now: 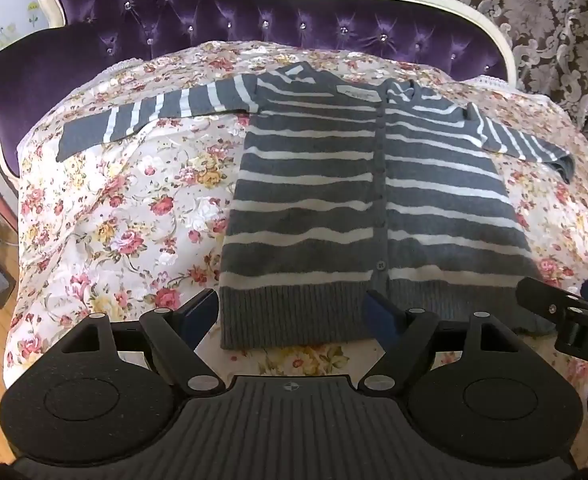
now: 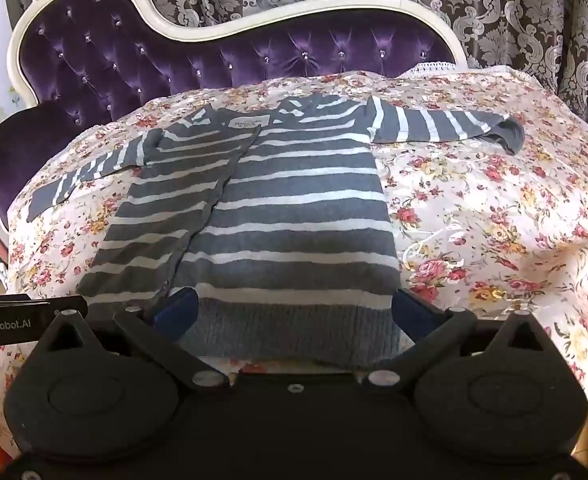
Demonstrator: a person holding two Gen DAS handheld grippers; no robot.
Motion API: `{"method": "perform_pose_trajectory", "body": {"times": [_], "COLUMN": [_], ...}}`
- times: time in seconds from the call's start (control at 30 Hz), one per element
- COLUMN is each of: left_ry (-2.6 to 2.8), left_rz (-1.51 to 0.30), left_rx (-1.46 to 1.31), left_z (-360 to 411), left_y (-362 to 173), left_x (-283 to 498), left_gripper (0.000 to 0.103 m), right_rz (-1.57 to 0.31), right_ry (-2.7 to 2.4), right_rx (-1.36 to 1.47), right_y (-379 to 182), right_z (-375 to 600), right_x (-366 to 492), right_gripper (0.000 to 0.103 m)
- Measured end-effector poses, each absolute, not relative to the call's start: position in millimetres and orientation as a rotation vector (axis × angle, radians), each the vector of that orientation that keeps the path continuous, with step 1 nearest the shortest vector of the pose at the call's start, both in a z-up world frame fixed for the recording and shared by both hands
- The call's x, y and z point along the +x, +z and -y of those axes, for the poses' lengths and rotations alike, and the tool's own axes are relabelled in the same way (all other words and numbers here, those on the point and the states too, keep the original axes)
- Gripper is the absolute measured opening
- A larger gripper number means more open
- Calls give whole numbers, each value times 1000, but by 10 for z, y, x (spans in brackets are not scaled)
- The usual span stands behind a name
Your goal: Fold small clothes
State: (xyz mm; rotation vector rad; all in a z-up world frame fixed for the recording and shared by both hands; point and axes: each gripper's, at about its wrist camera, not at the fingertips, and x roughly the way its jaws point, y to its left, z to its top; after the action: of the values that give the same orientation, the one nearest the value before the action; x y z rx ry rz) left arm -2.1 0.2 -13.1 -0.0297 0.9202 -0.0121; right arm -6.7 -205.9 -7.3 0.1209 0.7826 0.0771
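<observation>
Grey-and-white striped knit, a small buttoned cardigan point(image 1: 374, 208), is spread flat on the floral bedspread point(image 1: 113, 216), both sleeves stretched outward and nothing folded yet. Its ribbed hem point(image 2: 294, 324) is framed by the right gripper point(image 2: 294, 312), whose jaws are opened wide with nothing clamped; the left gripper point(image 1: 291, 316) is likewise held open and empty at the hem's left half. Only the top layer may be caught if the jaws are closed too shallowly, and the smooth bedspread could be pinched along or dragged into wrinkles.
</observation>
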Motion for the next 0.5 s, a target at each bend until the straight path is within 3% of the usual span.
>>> {"method": "perform_pose_trajectory", "body": {"times": [0.5], "left_ry": [-18], "left_rz": [-964], "left_rx": [-32], "left_z": [4], "left_y": [-166], "left_x": [37], "left_gripper": [78], "right_rz": [-826], "right_ry": [73], "right_rx": [128], "right_y": [-149], "right_z": [2068], "right_x": [-38], "right_gripper": [102]}}
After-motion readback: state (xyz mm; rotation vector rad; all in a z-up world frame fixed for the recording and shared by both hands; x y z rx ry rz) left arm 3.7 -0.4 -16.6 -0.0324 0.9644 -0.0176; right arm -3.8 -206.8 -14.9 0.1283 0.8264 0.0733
